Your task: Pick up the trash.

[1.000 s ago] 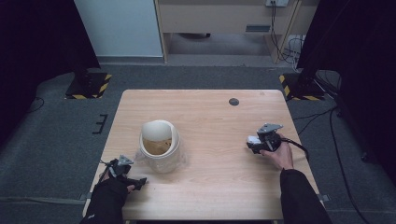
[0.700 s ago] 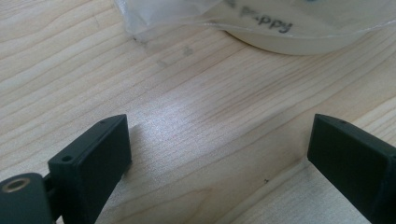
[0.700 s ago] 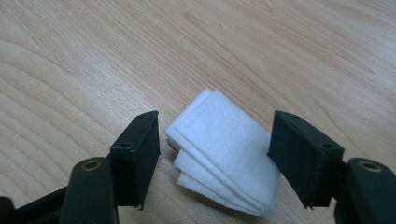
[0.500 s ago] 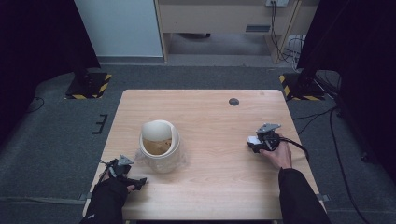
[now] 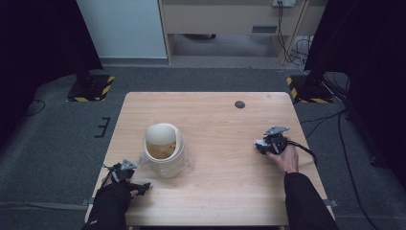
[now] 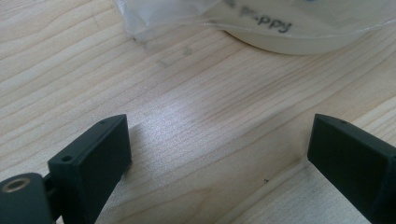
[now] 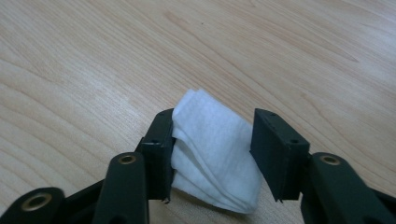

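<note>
We're pinching a folded white paper wipe [image 7: 212, 154] in the right gripper [image 5: 269, 144], mid-right of frame, while the left gripper [image 6: 219, 158] is idling wide open at lower left. We're guessing it's headed for the cream bowl in clear plastic [image 5: 164, 149] at center-left, so keeping the squeeze firm should stop the layers slipping.

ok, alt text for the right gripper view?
The right tool grips a folded white tissue between its two black jaws, just above a light wooden table. The tissue's layered edges bulge out past the jaws toward the camera.
</note>
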`<move>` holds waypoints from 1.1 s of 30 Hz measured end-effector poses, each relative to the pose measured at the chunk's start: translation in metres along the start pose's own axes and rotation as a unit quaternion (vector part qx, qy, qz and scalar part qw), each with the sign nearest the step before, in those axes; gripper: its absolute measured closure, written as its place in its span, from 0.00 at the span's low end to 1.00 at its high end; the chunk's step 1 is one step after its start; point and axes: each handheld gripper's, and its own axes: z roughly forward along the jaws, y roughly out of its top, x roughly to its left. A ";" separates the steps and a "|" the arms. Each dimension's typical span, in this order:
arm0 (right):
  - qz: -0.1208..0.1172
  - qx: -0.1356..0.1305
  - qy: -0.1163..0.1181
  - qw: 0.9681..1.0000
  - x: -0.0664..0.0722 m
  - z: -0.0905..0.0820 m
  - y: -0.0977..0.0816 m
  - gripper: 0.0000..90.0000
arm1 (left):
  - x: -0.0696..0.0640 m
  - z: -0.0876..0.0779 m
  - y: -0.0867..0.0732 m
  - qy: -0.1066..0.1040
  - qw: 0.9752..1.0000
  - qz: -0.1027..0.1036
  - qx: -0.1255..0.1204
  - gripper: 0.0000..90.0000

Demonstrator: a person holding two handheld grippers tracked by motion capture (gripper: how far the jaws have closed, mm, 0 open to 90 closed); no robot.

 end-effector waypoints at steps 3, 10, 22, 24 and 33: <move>0.012 -0.002 0.000 1.000 -0.001 -0.001 0.000 0.69 | 0.000 0.000 0.000 0.000 1.000 0.000 -0.001 0.06; 0.042 -0.012 0.009 0.999 -0.003 -0.004 0.000 0.84 | 0.000 0.000 0.000 0.000 1.000 0.000 0.000 0.06; 0.076 -0.058 0.030 0.995 -0.004 -0.022 0.007 0.87 | 0.000 0.000 0.000 0.000 1.000 0.002 0.000 0.06; 0.083 -0.078 0.037 0.993 -0.004 -0.028 0.010 0.87 | 0.000 0.000 0.000 0.000 1.000 0.002 0.000 0.06; 0.103 -0.139 0.052 0.984 -0.004 -0.053 0.017 0.88 | 0.000 0.000 0.000 -0.001 1.000 0.003 -0.001 0.06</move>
